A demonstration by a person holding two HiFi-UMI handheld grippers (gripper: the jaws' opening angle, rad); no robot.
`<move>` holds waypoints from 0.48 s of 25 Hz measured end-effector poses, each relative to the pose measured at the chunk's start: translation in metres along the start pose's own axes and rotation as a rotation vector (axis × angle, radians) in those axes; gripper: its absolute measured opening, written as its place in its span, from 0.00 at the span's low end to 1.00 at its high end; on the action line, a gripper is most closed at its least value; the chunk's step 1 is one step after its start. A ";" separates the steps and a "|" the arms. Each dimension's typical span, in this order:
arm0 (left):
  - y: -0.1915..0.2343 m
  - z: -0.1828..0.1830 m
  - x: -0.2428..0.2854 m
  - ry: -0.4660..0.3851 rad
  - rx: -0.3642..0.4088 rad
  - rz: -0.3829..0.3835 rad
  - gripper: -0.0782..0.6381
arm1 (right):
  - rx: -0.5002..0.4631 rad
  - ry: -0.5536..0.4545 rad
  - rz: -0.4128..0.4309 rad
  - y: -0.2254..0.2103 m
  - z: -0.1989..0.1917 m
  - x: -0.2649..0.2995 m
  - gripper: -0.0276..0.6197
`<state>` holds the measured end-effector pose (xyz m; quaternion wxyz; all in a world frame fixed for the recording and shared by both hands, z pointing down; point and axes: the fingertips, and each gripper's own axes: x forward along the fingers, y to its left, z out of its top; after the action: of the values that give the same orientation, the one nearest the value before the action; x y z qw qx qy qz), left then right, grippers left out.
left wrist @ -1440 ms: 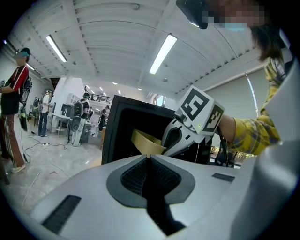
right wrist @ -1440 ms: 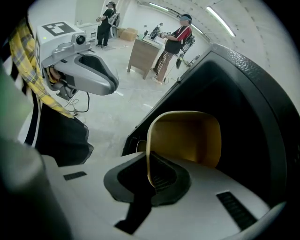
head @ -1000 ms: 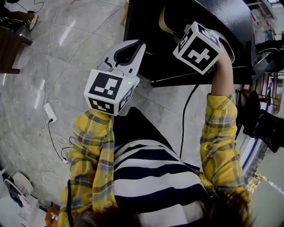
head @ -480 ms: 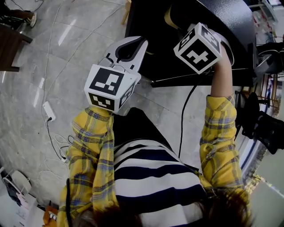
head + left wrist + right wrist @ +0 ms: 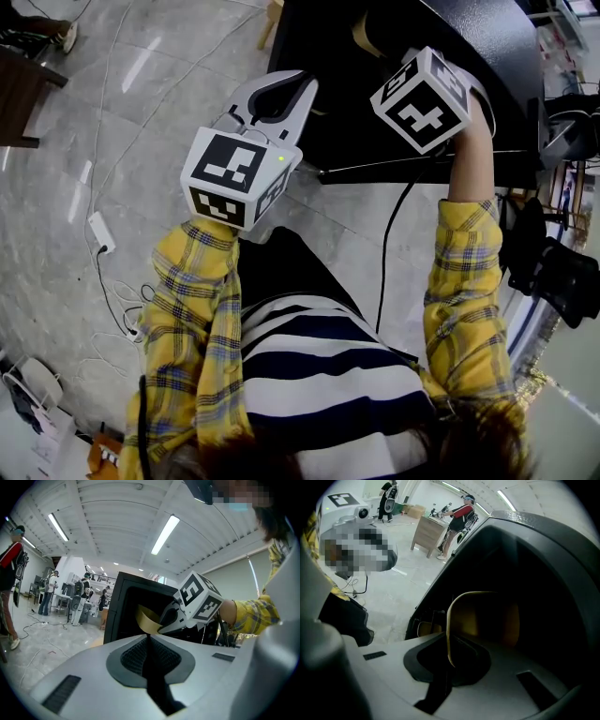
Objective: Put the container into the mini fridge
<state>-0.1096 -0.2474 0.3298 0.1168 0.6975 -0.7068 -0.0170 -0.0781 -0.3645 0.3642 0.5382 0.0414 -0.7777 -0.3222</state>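
Observation:
The container [image 5: 483, 616] is a yellow, thin-walled tub. My right gripper [image 5: 449, 653] is shut on its rim and holds it inside the dark opening of the black mini fridge [image 5: 543, 573]. In the head view the right gripper [image 5: 422, 98] reaches into the fridge [image 5: 469, 37], and only a tan edge of the container [image 5: 361, 33] shows. The left gripper [image 5: 277, 84] hovers just left of the fridge front, shut, with nothing between its jaws. From the left gripper view I see the container [image 5: 147, 620] at the fridge mouth [image 5: 126, 606], with the left gripper [image 5: 151, 637] below it.
A black cable [image 5: 394, 234] hangs from the fridge down to the tiled floor. A white power strip [image 5: 101, 234] and loose cables lie on the floor at left. Dark equipment [image 5: 562, 272] stands at right. People [image 5: 9, 573] stand farther off in the room, near a wooden cabinet [image 5: 429, 534].
The right gripper has pushed the container slightly deeper into the fridge. The left gripper has drifted a little up and right, staying shut.

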 end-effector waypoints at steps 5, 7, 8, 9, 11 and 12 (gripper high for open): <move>0.000 0.003 0.003 -0.003 0.003 -0.004 0.15 | 0.007 -0.031 -0.055 -0.006 0.000 0.000 0.09; -0.001 0.004 0.004 -0.005 0.004 -0.006 0.15 | 0.016 -0.040 -0.074 -0.009 0.000 0.000 0.09; -0.001 0.004 0.005 -0.006 0.004 -0.007 0.15 | 0.017 -0.043 -0.078 -0.009 -0.001 0.000 0.09; -0.001 0.004 0.005 -0.006 0.005 -0.008 0.15 | 0.017 -0.045 -0.082 -0.010 -0.001 0.000 0.10; -0.002 0.004 0.005 -0.006 0.005 -0.011 0.15 | 0.015 -0.050 -0.086 -0.010 0.000 0.000 0.09; -0.002 0.004 0.005 -0.006 0.005 -0.012 0.15 | 0.014 -0.052 -0.087 -0.010 0.000 0.000 0.10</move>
<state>-0.1087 -0.2525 0.3262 0.1128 0.7020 -0.7030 -0.0179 -0.0813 -0.3726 0.3589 0.5030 0.0706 -0.7910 -0.3410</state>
